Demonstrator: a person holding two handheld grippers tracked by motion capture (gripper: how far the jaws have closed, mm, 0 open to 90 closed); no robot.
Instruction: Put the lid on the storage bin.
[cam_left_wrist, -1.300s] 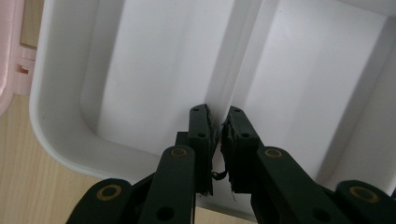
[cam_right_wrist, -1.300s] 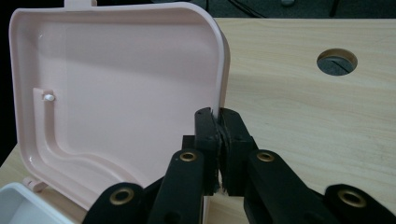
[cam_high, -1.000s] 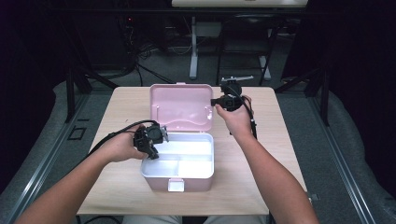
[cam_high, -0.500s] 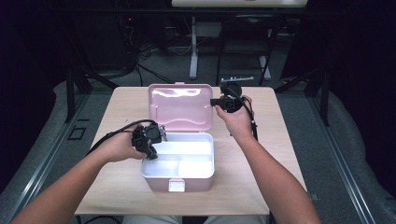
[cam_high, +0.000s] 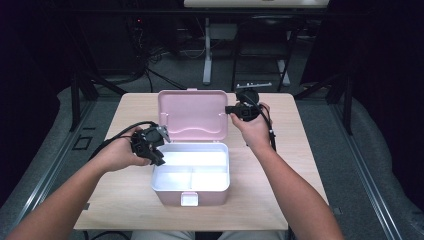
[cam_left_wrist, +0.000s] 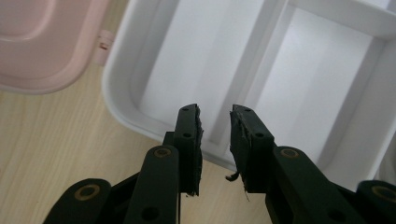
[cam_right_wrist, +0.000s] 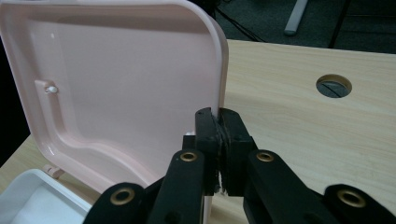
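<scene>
Overhead, in the high view, a pink box (cam_high: 191, 175) with a white divided inside sat near the front middle of the light wooden bench (cam_high: 125, 200). Its pink lid (cam_high: 192, 115) stood raised at the back edge, its inner side facing the person. The left gripper (cam_high: 159, 146) was held at the box's left rim, near the rear corner. The right gripper (cam_high: 231, 109) was at the lid's right edge, held from behind by the person's right hand (cam_high: 252, 129).

Next, in the left gripper view, the left gripper (cam_left_wrist: 215, 128) hung over the box's white rim (cam_left_wrist: 122, 109) with its jaws parted by a narrow gap and nothing between them. White compartments (cam_left_wrist: 196, 51) split by a ridge lay beyond, and a corner of the pink lid (cam_left_wrist: 42, 42) with a hinge tab showed at the upper left.

Lastly, in the right gripper view, the right gripper (cam_right_wrist: 219, 122) had its jaws pressed together on the side edge of the lid (cam_right_wrist: 121, 79), pinching it. A round cable hole (cam_right_wrist: 333, 85) showed in the bench (cam_right_wrist: 289, 121) behind. No brand, label or writing could be read on anything.
</scene>
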